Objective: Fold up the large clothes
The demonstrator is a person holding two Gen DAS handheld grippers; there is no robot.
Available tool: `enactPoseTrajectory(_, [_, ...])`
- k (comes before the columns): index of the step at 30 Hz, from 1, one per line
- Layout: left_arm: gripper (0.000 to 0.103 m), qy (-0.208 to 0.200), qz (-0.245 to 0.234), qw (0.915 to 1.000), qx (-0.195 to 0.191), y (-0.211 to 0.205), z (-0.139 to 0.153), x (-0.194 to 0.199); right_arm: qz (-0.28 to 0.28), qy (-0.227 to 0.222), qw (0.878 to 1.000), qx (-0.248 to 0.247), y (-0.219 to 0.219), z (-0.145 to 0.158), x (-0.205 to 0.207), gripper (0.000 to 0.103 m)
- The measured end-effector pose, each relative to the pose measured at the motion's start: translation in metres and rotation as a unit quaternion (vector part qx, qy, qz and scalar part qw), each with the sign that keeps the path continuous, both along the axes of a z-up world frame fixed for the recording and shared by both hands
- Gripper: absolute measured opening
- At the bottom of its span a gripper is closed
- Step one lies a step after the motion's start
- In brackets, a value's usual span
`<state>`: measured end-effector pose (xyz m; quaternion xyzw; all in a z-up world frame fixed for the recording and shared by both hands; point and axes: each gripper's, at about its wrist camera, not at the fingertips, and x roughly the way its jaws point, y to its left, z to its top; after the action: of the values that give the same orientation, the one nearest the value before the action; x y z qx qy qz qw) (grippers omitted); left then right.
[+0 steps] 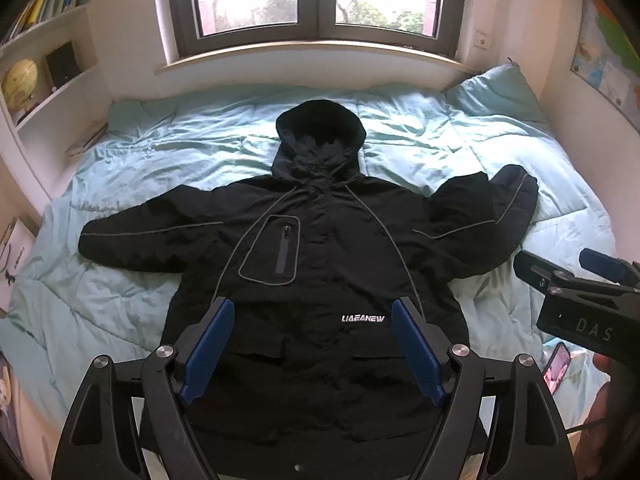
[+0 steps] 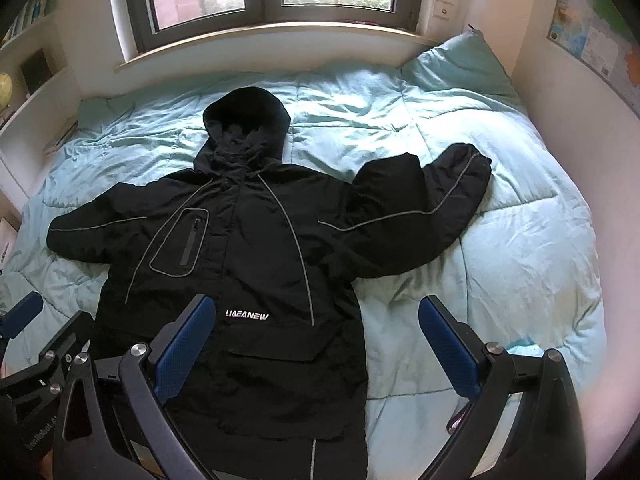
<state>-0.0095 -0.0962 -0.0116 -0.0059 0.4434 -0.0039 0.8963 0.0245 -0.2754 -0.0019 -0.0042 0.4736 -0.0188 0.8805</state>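
Note:
A large black hooded jacket [image 1: 320, 248] [image 2: 240, 240] lies front up on the bed, hood toward the window. Its left sleeve stretches straight out; its right sleeve [image 1: 492, 216] [image 2: 432, 204] is bent, the cuff bunched upward. My left gripper [image 1: 312, 316] hangs open above the jacket's lower front, nothing between its blue pads. My right gripper [image 2: 316, 320] is open too, above the jacket's right hem edge and the duvet, not touching either. In the left wrist view the right gripper [image 1: 576, 276] shows at the right edge.
A pale turquoise duvet [image 1: 500, 148] [image 2: 520, 240] covers the bed, with a pillow [image 1: 496, 92] at the far right corner. Shelves with a globe [image 1: 20, 80] stand on the left. A phone [image 1: 557, 365] lies on the duvet at the near right. The window is behind the bed.

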Motion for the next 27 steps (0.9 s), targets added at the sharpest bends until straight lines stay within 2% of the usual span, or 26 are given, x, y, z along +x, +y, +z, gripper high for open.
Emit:
enactPoseTrajectory(10, [0.082,0.007,0.02,0.9996,-0.021,-0.008,0.002,0.013,0.019,-0.003,1.0,0.001,-0.009,-0.002,0.026,0.102])
enactPoseTrajectory(15, [0.082,0.006,0.021,0.9997,-0.01,-0.018,-0.009,0.032,0.033,-0.015,0.999,-0.01,-0.024,-0.008,0.035,0.102])
enactPoseTrajectory(17, [0.082,0.007,0.016,0.9997,-0.017,-0.024,-0.013,0.045,0.033,-0.017,0.999,-0.004,-0.034,-0.012,0.039,0.102])
enactPoseTrajectory(21, [0.082,0.028,-0.003,0.9993,-0.025,-0.047,-0.019,0.068,0.004,-0.013,0.999,0.042,-0.078,-0.024,0.058,0.102])
enactPoseTrajectory(23, [0.082,0.036,-0.017,0.9991,-0.016,-0.063,-0.027,0.084,-0.017,-0.013,0.998,0.056,-0.104,-0.028,0.07,0.102])
enactPoseTrajectory(27, [0.082,0.058,-0.041,0.9974,-0.013,-0.09,-0.044,0.117,-0.064,-0.01,0.997,0.042,-0.15,-0.035,0.099,0.102])
